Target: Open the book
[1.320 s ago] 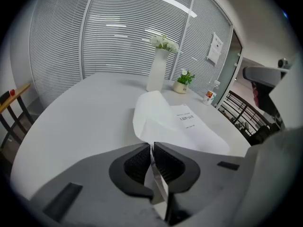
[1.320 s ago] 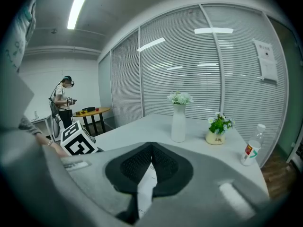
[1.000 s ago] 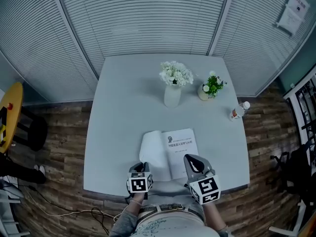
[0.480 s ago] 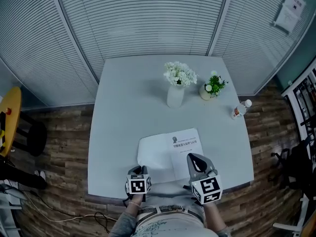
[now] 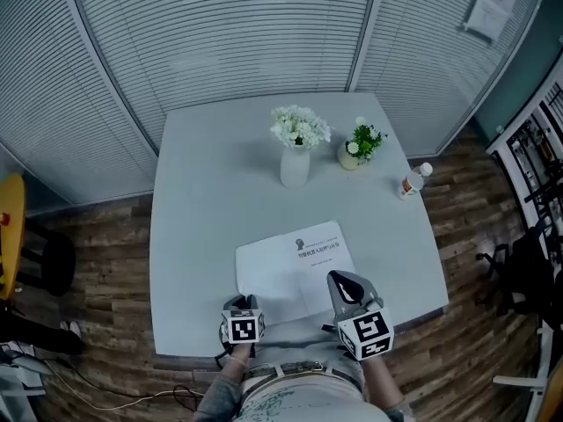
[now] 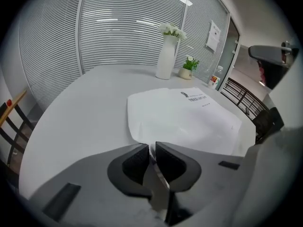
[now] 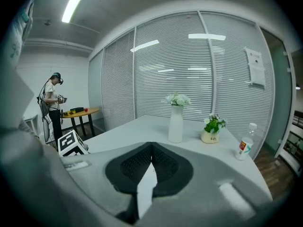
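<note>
The book, a thin white paperbound volume, lies opened flat on the near part of the pale grey worktop. A blank leaf is turned to the left and a printed title page faces up on the right, with the lower edge close to the worktop's front edge. The left tongs, dark, rounded and padded, sit at the blank leaf's near corner. Their jaws have just been opening and stand a narrow slit apart, released; whether the paper's edge lies in that slit cannot be told. The right tongs sit at the title page's near right corner, clenched tip to tip on nothing. Farther back stand a tall matte white vase of white flowers, a small round pot plant just beside it, and a clear plastic bottle near the right edge. Open smooth surface stretches across the worktop's left half and between book and vase. Slatted blinds close off the far side; wood-plank floor surrounds the worktop.
</note>
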`<state>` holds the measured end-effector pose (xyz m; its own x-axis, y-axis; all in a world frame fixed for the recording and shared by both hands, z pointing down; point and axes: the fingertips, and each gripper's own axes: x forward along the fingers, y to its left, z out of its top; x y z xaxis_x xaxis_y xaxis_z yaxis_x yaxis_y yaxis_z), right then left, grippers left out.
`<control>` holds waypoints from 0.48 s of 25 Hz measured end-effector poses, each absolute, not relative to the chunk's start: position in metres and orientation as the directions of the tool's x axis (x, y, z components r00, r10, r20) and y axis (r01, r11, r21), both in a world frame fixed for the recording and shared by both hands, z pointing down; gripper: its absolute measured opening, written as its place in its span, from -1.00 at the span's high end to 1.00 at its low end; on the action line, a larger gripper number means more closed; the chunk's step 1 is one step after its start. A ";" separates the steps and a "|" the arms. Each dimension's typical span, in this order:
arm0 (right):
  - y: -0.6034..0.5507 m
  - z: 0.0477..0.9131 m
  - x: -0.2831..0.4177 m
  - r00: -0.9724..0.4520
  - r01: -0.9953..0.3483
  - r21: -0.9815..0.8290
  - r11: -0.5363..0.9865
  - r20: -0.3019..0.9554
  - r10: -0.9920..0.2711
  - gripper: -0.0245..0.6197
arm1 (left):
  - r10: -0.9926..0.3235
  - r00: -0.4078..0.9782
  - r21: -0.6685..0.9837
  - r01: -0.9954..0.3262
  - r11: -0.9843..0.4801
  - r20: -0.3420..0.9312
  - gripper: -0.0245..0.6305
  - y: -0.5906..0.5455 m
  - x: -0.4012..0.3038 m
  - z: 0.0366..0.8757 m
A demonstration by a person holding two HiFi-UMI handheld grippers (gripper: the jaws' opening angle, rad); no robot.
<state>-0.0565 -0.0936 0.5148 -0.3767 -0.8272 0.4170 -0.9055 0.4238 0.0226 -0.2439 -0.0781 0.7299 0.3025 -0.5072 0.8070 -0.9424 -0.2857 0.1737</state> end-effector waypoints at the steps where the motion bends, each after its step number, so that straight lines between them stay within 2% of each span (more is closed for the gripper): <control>1: -0.093 0.516 -0.055 -0.373 -0.907 0.023 0.421 0.419 -0.828 0.92 | -0.505 0.304 0.177 -0.942 -0.285 0.808 0.79 -0.078 -0.244 0.732; 12: -0.094 0.521 -0.055 -0.373 -0.907 0.016 0.420 0.430 -0.822 0.92 | -0.526 0.305 0.183 -0.945 -0.271 0.794 0.79 -0.078 -0.245 0.733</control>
